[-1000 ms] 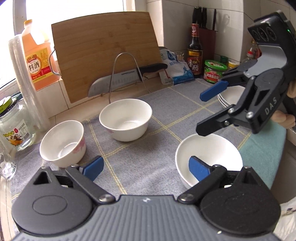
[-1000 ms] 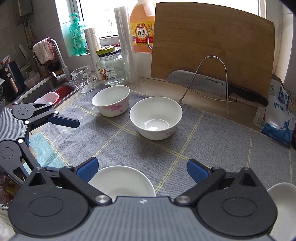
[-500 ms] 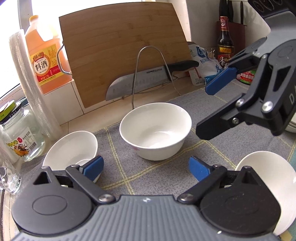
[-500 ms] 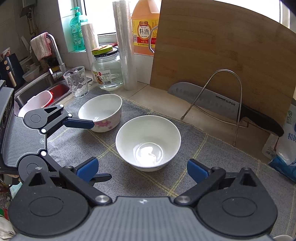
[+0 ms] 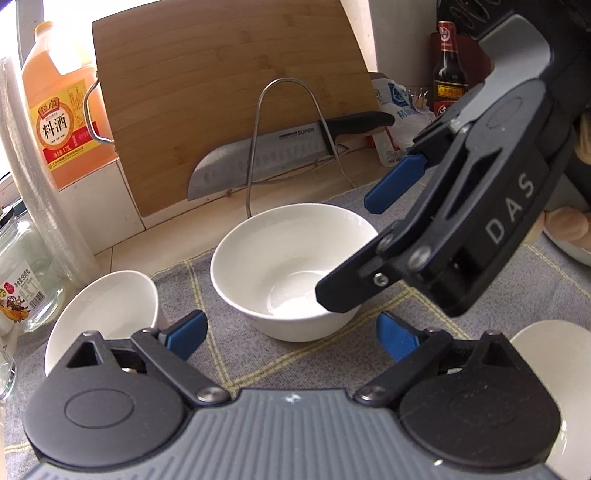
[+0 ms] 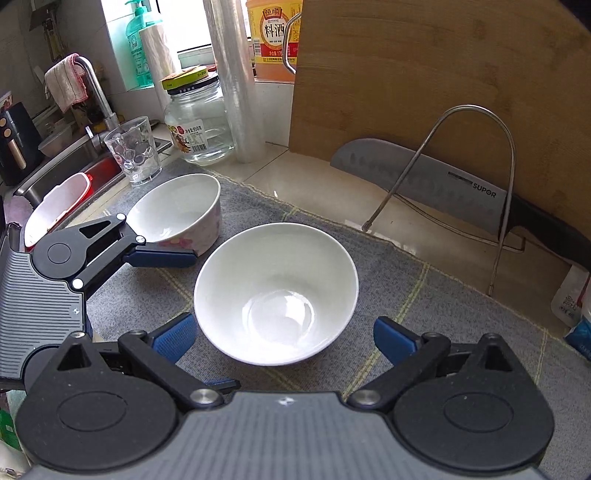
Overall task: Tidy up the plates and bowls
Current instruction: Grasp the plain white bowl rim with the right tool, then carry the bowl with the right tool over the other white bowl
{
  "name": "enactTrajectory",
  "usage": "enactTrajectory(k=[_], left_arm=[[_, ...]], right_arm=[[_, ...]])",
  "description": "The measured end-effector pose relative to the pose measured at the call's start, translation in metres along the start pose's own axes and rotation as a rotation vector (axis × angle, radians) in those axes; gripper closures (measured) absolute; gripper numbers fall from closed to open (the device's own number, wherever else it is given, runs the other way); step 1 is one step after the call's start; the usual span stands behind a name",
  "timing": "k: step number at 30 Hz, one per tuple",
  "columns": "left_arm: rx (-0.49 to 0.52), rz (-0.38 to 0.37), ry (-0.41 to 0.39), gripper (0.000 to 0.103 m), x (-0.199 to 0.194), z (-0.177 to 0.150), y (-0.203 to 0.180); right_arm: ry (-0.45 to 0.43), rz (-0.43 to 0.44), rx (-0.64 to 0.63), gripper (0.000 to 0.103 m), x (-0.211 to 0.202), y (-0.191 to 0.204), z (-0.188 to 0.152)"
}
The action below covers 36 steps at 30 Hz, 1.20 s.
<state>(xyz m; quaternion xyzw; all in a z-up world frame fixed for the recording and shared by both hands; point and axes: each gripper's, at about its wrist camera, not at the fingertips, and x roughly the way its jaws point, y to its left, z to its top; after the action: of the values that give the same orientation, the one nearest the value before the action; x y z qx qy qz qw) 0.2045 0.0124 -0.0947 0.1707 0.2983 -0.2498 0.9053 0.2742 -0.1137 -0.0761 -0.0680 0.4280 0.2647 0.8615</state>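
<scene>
On the counter (image 6: 317,173), tiled pale, a grey cloth mat (image 6: 443,295) with yellow grid lines carries the crockery.

Item: my right claw (image 6: 282,334), released, fingers spread to either side of the plain white bowl (image 6: 275,291), which stands upright mid-mat; whether the pads touch its wall I cannot tell.

Item: my left claw (image 5: 291,334), released, empty, held just short of that same bowl (image 5: 291,266).

Item: flowered bowl (image 6: 177,212), upright at the mat's left edge, near my left claw's upper finger.

Item: a further white dish (image 5: 539,354) at the left view's lower right, mostly hidden.

Back of counter: bamboo cutting board (image 6: 424,81) leaning against the wall; cleaver (image 6: 417,181) resting at its foot behind a wire stand (image 6: 476,110); orange cooking-wine jug (image 6: 269,33); roll of plastic film (image 6: 231,81); glass jar (image 6: 195,118); tumbler (image 6: 133,151).

Far left: sink (image 6: 74,162) with tap (image 6: 96,85), cloth draped over it.

Far right: soy sauce bottle (image 5: 448,70).
</scene>
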Motion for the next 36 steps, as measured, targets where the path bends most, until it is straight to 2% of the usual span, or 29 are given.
enactTrajectory(k=[10, 14, 18, 36], left_arm=[[-0.048, -0.027, 0.004, 0.011, 0.012, 0.005, 0.008], [-0.044, -0.034, 0.002, 0.012, 0.013, 0.004, 0.007], [-0.041, -0.052, 0.000, 0.018, 0.013, 0.004, 0.007], [-0.034, -0.062, 0.002, 0.018, 0.015, 0.005, 0.009]], right_arm=[[0.005, 0.008, 0.014, 0.002, 0.019, -0.005, 0.013], [0.005, 0.015, 0.022, 0.007, 0.023, -0.008, 0.018], [0.012, 0.022, 0.022, 0.014, 0.026, -0.010, 0.020], [0.013, 0.026, 0.059, 0.028, 0.037, -0.018, 0.025]])
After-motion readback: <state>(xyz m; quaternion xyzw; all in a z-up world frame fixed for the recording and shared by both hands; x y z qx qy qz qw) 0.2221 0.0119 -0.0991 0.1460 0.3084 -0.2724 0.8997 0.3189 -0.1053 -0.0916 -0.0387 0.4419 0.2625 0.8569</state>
